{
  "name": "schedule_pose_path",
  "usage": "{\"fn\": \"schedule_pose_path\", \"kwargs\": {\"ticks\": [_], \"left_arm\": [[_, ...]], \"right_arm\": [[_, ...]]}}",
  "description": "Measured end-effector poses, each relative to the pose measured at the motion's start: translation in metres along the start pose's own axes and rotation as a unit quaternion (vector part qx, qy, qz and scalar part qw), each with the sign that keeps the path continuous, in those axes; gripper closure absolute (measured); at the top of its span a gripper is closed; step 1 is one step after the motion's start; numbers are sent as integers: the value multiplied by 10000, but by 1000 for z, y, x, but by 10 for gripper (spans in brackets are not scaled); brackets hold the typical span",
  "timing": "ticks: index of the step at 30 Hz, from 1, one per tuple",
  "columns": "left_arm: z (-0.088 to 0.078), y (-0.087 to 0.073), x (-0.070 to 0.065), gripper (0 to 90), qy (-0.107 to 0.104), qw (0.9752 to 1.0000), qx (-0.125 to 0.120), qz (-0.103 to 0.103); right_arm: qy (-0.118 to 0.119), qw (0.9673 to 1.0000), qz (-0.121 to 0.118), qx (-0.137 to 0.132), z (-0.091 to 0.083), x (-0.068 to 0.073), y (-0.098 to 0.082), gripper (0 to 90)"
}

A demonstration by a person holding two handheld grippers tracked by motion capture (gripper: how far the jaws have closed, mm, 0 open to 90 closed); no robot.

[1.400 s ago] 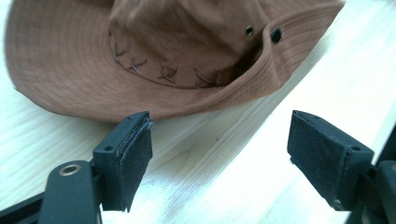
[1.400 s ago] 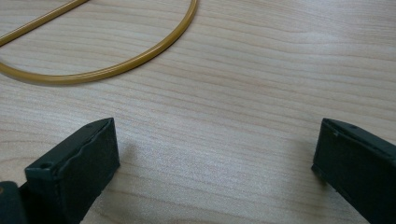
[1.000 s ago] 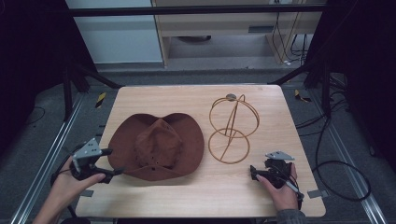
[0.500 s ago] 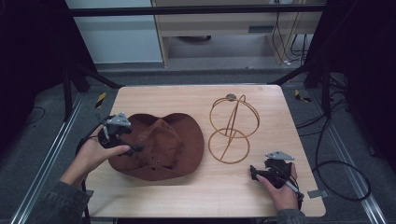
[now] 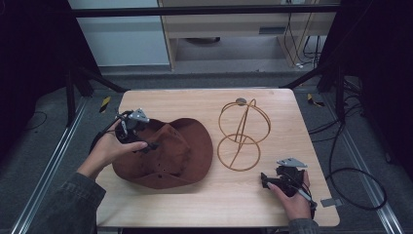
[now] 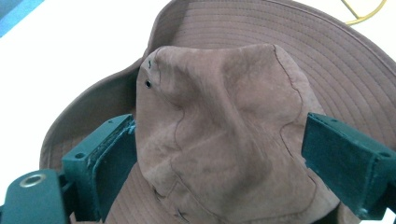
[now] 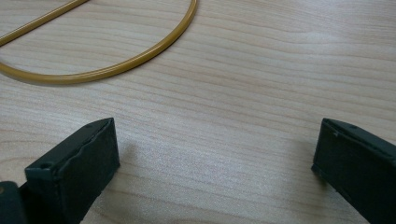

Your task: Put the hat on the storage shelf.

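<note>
Your left gripper (image 6: 219, 154) straddles the brown suede hat's (image 5: 170, 153) crown, jaws wide, gripping nothing; next, likely close. Right gripper (image 5: 272, 179) rests open.

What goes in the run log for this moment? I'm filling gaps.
left gripper: open, jaws astride brown hat crown | right gripper: open, empty, near wire stand | table

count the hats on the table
1: a brown hat on the table's left half, the open left gripper straddling its crown; right of it stands a wire stand, bare.
</note>
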State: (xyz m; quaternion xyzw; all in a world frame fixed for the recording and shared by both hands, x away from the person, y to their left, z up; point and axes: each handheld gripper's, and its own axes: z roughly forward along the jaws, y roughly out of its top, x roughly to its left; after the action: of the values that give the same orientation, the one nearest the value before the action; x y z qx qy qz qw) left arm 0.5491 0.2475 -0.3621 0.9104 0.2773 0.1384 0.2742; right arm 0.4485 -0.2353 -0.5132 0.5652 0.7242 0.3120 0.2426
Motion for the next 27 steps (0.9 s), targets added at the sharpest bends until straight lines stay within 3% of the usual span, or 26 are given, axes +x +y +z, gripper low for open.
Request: {"fn": "schedule_pose_path", "kwargs": {"ticks": [8,13,14,16,20,27], "left_arm": [[9,6,1,88,0,10000,18,-29],[17,11,-8,91,-77,9999,103,67],[21,13,-11,93,-25,9995,252,171],[26,14,-13,96,2,9991,383,190],[36,12,-13,120,-62,9991,410,-11],[47,5,-11,196,-72,9984,535,-175]], "right_arm": [[0,10000,-2,-1,0,0,0,5],[0,10000,-1,0,0,0,0,5],[0,10000,-1,1,0,0,0,5],[0,10000,-10,3,0,0,0,4],[0,10000,-1,0,0,0,0,4],[0,10000,-1,0,0,0,0,4]]}}
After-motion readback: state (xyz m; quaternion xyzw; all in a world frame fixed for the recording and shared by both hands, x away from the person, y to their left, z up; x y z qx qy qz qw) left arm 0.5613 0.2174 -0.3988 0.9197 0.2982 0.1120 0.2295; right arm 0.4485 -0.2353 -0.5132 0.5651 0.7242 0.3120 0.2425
